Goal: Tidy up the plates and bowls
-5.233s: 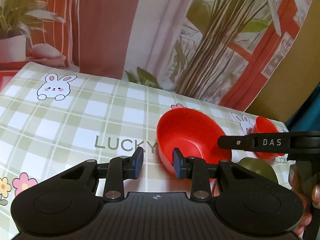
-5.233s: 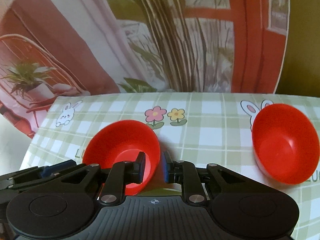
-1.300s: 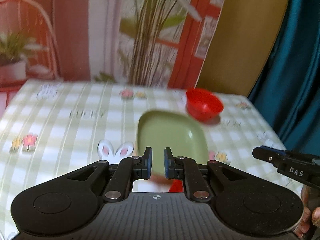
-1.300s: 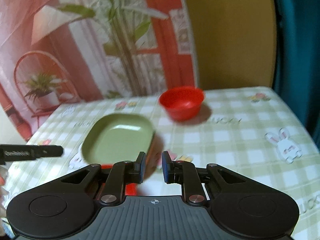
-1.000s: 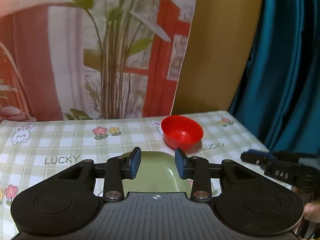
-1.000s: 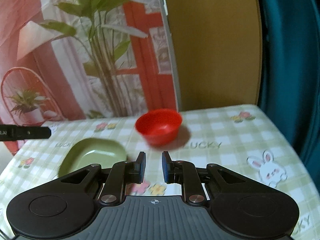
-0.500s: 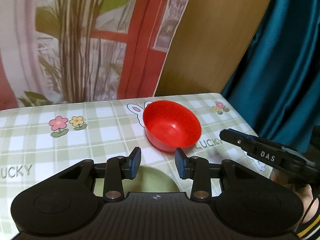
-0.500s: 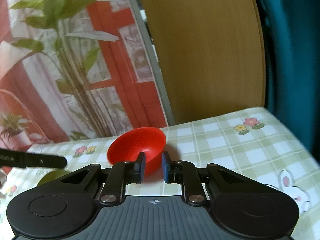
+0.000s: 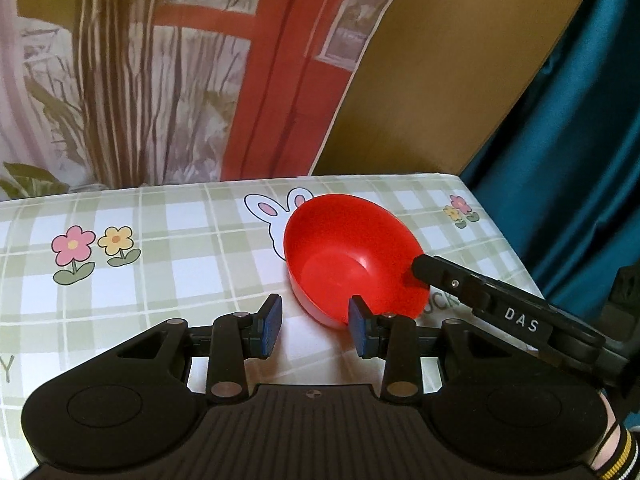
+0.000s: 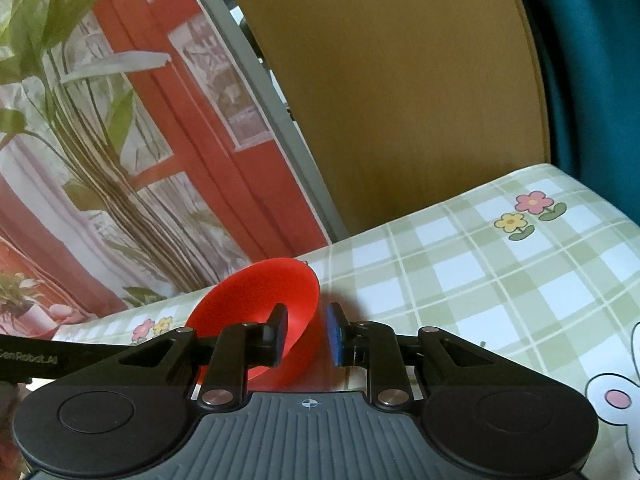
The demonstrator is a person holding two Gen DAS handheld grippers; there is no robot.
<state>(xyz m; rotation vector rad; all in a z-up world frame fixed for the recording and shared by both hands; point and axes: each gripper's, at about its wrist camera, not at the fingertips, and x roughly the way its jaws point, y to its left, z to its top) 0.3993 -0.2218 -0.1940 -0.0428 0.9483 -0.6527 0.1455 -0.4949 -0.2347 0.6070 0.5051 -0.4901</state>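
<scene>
Straddling the near rim of the glossy red plastic bowl (image 10: 262,312) on the green-checked tablecloth (image 9: 168,264), the right gripper (image 10: 306,334) gapes unclenched, the left gripper (image 9: 313,326) likewise released beside it; light, stiff, probably slippery, best pinched at the rim.

The right claw (image 10: 307,334) hides the red bowl's (image 10: 260,300) near wall; whether its jaws touch the rim cannot be told. The bench (image 9: 160,280) runs off the left picture edge, cutting its lettering.
</scene>
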